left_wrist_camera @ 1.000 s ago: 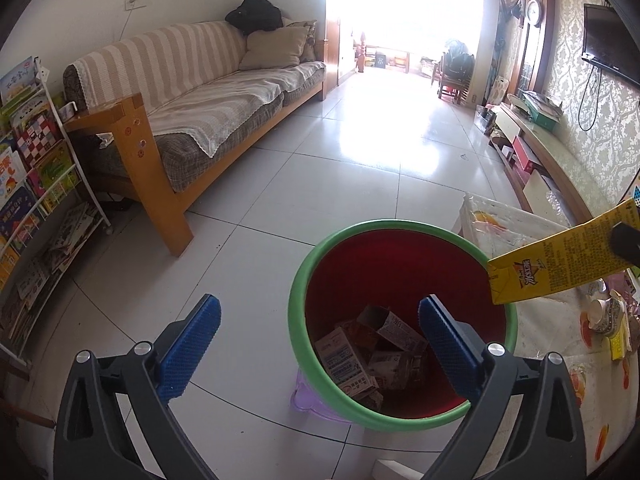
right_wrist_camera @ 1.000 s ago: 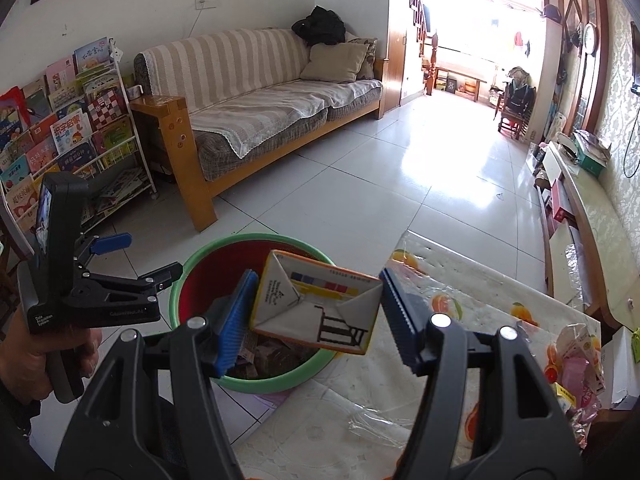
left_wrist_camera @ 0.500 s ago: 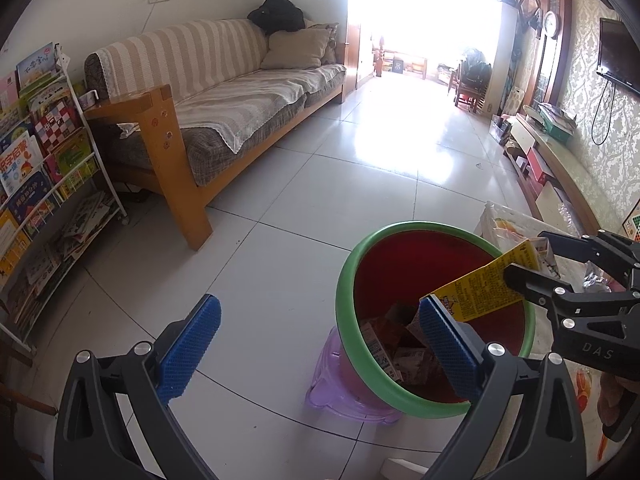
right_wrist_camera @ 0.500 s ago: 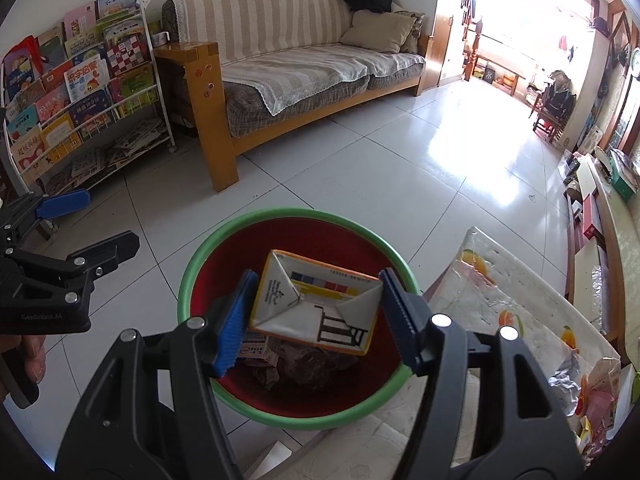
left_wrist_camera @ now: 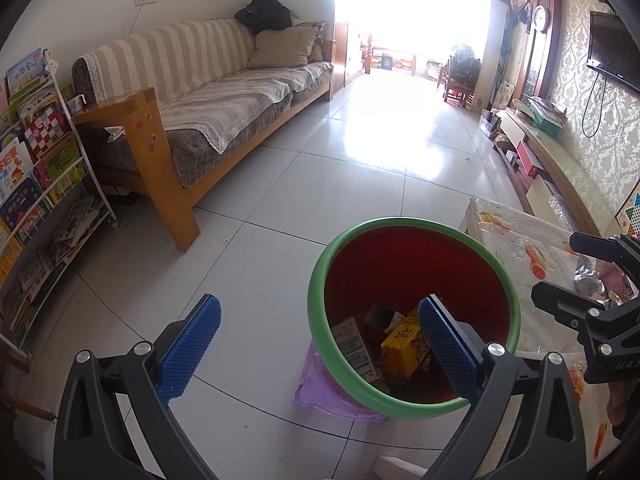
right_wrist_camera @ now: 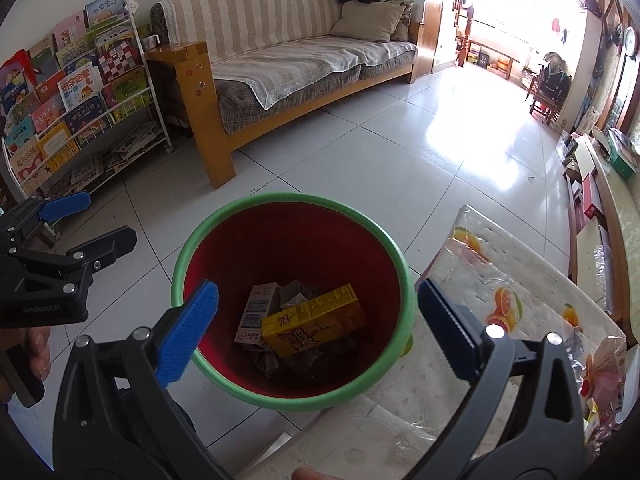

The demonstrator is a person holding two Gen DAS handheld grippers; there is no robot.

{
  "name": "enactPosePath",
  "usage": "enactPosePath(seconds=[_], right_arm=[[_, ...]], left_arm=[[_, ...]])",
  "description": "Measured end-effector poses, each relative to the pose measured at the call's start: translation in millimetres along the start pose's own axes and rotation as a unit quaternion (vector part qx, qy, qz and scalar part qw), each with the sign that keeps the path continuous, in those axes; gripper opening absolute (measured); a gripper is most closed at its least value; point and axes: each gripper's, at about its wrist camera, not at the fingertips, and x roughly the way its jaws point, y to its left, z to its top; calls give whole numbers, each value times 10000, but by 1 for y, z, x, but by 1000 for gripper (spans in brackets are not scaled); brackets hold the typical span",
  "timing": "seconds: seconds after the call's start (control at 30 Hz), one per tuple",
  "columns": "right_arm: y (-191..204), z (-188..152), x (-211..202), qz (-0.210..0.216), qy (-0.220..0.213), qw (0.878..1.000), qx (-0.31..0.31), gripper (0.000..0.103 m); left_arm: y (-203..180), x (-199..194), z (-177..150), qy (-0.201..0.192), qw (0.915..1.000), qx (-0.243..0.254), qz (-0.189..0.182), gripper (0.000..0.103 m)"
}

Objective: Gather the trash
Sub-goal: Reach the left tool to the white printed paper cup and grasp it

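Observation:
A red bin with a green rim [right_wrist_camera: 188, 252] [left_wrist_camera: 316, 280] stands on a purple stool [left_wrist_camera: 316, 384] beside the table. A yellow carton [right_wrist_camera: 316, 320] [left_wrist_camera: 404, 344] lies inside it on top of other cartons and wrappers. My right gripper [right_wrist_camera: 316, 326] is open and empty, directly above the bin's mouth. My left gripper [left_wrist_camera: 320, 344] is open and empty, to the left of the bin; it shows at the left edge of the right wrist view [right_wrist_camera: 84, 220]. More wrappers [right_wrist_camera: 600, 376] lie on the table at the right.
The table with a fruit-print cover [right_wrist_camera: 500, 280] is to the right of the bin. A wooden sofa [left_wrist_camera: 208, 108] and a book rack [right_wrist_camera: 68, 100] stand to the left. A tiled floor [left_wrist_camera: 360, 176] runs toward a bright doorway. A low TV bench [left_wrist_camera: 560, 168] lines the right wall.
My right gripper opened and the yellow carton dropped into the bin. It had carried the carton from over the table to over the bin. My left gripper shifted left.

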Motion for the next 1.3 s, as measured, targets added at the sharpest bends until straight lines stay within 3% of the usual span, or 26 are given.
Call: enactPosePath(seconds=[0.37,0.6,1.0,1.13,1.3], right_arm=[[-48,-49,-71,-361,-260,9984,345,98],[-88,-100,-115,-741,-321,9949,611,98],[-186,-192,-179,-1488,-297,9760,1562,98],[-207,-212,-193,-1582,-352,9701,1809,98],[-227,-234,-205,-1658,-393,9626,2106,98]], left_arm=[[-58,-11,0,-2,9984,383,-414,95],[-120,-22,-7,67,9925,754,-955,95],[-278,-25,-43,556,9610,1581,-2199,95],[-332,-23,-52,687,9503,1803,-2444,95],[-379,-12,-54,848,9443,1858,-2582,95]])
